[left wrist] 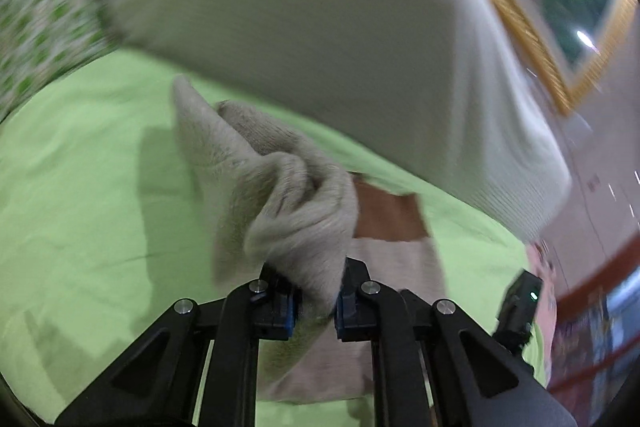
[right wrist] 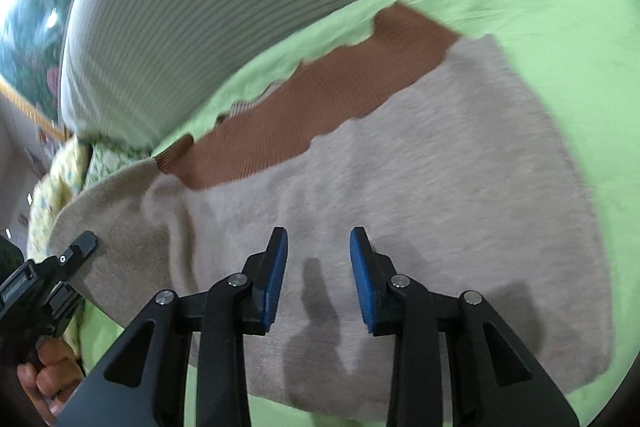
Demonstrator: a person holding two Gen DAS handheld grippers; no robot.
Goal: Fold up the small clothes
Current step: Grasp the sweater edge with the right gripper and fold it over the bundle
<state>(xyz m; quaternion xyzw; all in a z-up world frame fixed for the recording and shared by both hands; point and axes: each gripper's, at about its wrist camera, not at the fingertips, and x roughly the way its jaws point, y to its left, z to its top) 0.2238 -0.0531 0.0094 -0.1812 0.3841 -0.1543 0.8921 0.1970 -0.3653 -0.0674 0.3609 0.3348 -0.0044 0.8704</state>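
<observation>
In the left wrist view, the left gripper [left wrist: 316, 301] is clamped on a bunched fold of the beige sweater [left wrist: 288, 195], the knit rising from between the blue pads [left wrist: 285, 311] toward 12 o'clock. It looks lifted off the bed so that this side can be carried over the rest of the garment. Below it, toward 5 o'clock, more of the sweater lies flat on the green bedsheet [left wrist: 88, 195], with its brown band [left wrist: 390, 217] showing just past the held fold.

In the right wrist view, the right gripper [right wrist: 318, 279] hangs over the flat body of the sweater with its jaws well apart and nothing between them; whether the tips touch the knit I cannot tell. It is probably placed to pin or steady the cloth for the fold. The left gripper shows at 8 o'clock, holding the sweater's edge.

Farther off, a pale striped pillow [right wrist: 208, 3] fills 11 to 1 o'clock, resting beyond the brown band.
</observation>
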